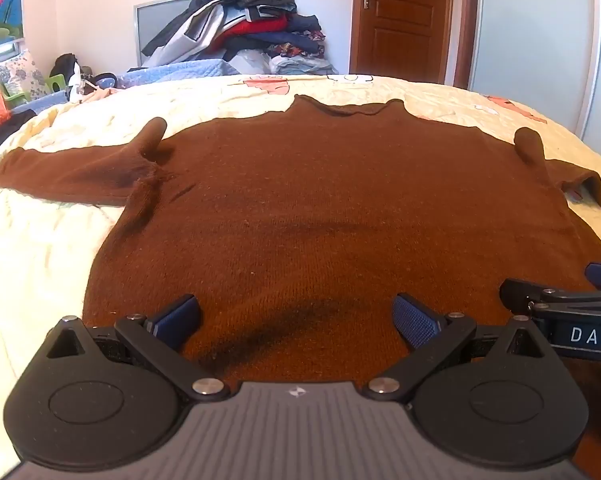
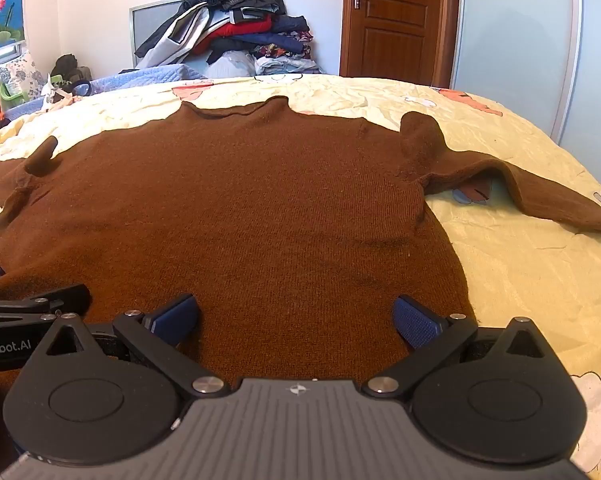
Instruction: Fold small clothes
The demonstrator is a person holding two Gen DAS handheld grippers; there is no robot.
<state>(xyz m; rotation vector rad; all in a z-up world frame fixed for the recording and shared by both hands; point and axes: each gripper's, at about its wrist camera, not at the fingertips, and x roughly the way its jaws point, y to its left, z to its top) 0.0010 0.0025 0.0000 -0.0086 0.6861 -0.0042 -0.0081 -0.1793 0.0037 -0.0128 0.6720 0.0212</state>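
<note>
A brown knitted long-sleeved sweater (image 1: 320,208) lies flat on the bed, on a pale yellow quilt printed with cartoon figures (image 2: 520,280). Its collar points toward the far edge of the bed, where a heap of mixed clothes (image 1: 244,20) is stacked against the wall. Its hem lies at the near edge, under both tools. The sleeves are spread out toward the left and right edges of the bed, probably so that each can be folded inward over the body.

The left claw (image 1: 296,320) hovers over the hem area with its blue-padded fingers (image 1: 414,320) wide apart and nothing between them. The right claw (image 2: 296,320) hangs just beside it, nearer the sweater's right side seam, equally wide apart and empty. Both tilt downward toward the knit, which suggests no fold has begun; the sweater appears laid out ready for the first grasp.
</note>
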